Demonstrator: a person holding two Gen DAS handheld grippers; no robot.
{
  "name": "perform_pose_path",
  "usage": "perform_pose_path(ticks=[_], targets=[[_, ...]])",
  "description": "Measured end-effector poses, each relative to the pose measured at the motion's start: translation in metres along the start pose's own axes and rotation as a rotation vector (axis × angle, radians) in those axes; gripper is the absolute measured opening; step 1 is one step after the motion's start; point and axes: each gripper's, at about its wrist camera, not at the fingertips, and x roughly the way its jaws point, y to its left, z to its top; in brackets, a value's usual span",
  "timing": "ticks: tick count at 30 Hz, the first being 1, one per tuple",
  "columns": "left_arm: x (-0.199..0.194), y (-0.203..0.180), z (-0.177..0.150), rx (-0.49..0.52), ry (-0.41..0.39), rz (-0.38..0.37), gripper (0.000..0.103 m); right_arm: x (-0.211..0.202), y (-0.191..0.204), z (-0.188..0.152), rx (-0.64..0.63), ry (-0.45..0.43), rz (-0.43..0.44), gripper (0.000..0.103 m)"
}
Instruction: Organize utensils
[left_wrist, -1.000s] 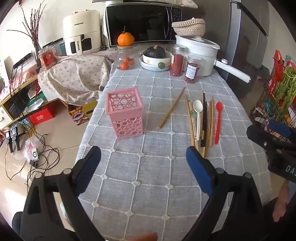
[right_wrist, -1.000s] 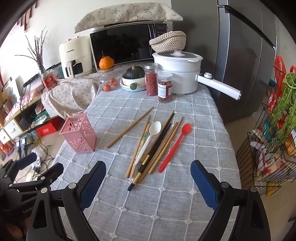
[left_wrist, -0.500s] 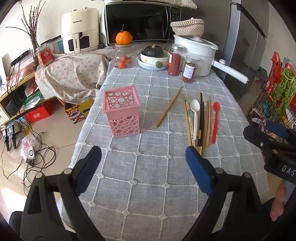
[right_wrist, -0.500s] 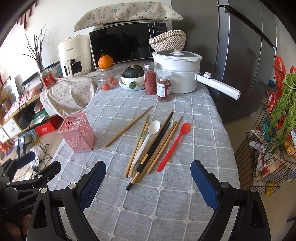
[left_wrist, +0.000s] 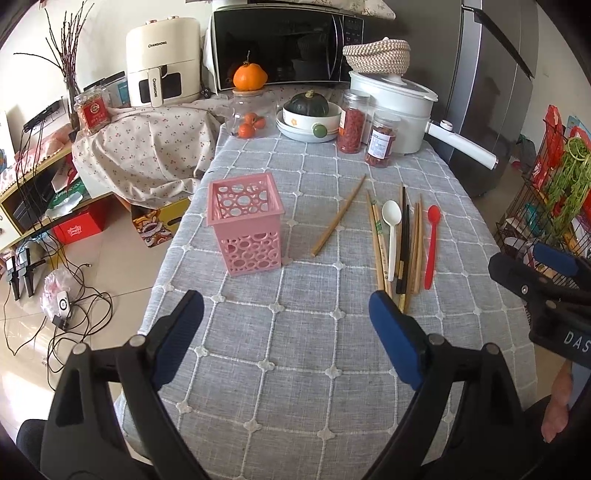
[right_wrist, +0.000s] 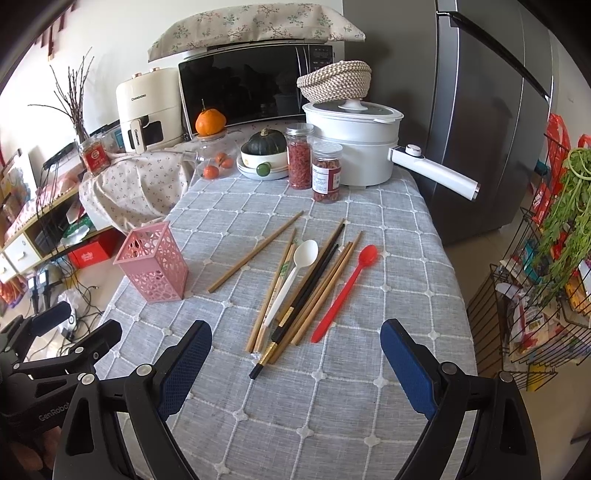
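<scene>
Both grippers were over the near edge of the table (right_wrist: 424, 229), nothing held. Left gripper (left_wrist: 286, 328) spread wide, empty, aimed at bare cloth between the pink holder (left_wrist: 245, 223) and the utensil bundle. Right gripper (right_wrist: 295, 354) likewise spread wide and empty, its gap centred on the near ends of the bundle. The holder stood upright near the left table edge, empty as far as its open top showed. 1 lone chopstick (right_wrist: 255, 252) lay diagonally apart, between holder and bundle. The bundle lay to the right: wooden chopsticks (right_wrist: 275, 286), a white spoon (right_wrist: 293, 275), black chopsticks (right_wrist: 306, 291), all touching or overlapping; the red spoon (right_wrist: 345, 291) lay just beside them. No utensil was in the holder, so the task looked to be at its start. Risks, as judged: (1) closing on the crowded near ends could catch 2 or more pieces at once, or nudge neighbours and roll them toward the right edge; (2) thin round sticks lying flat on cloth may slip out of the pads or snag the weave; (3) the holder looked light, perforated and close to the edge, so a stick entering at an angle could tip it or push it off; (4) a long utensil pinched at 1 end may droop and miss the opening.
</scene>
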Motion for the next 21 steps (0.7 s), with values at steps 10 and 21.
perform_pose_path(ticks=[10, 21], targets=[[0.0015, 0.0000, -0.0010, -0.003, 0.006, 0.006, 0.091, 0.0003, -0.0004, -0.0011, 0.000, 0.001, -0.002, 0.094], [0.0050, -0.0013, -0.0025, -0.002, 0.019, 0.007, 0.091, 0.0006, -0.0006, -0.0017, -0.001, 0.002, -0.003, 0.094]])
